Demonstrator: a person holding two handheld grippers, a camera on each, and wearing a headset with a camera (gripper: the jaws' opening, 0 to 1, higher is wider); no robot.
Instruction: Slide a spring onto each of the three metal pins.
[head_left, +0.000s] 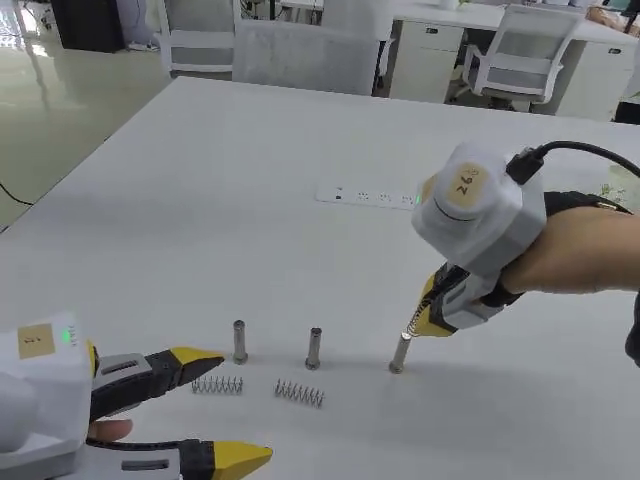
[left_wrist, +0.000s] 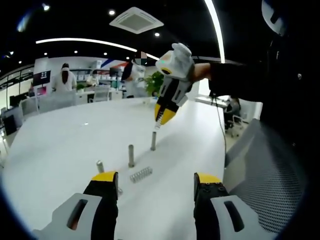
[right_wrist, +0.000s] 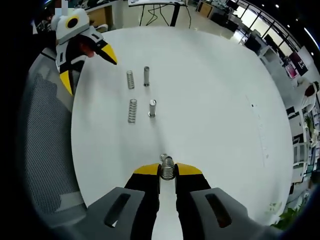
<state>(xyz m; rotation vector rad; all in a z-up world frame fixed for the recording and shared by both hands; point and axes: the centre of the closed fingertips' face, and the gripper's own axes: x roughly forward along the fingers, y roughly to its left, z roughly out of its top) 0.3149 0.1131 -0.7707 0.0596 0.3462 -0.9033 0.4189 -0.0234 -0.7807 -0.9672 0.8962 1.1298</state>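
Observation:
Three short metal pins stand in a row on the white table: left pin (head_left: 240, 341), middle pin (head_left: 314, 348), right pin (head_left: 400, 353). Two springs lie flat just in front of them, one (head_left: 217, 384) by the left pin and one (head_left: 299, 392) by the middle pin. My right gripper (head_left: 420, 322) is shut on a third spring (head_left: 412, 321), held tilted right over the right pin's top (right_wrist: 163, 158). My left gripper (head_left: 230, 408) stands open near the left spring, nothing between its yellow fingertips (left_wrist: 105, 177).
A white power strip (head_left: 368, 195) lies further back on the table (head_left: 200, 200). Office chairs (head_left: 515, 60) and cabinets stand beyond the far edge. A black cable (head_left: 590, 150) runs from the right gripper.

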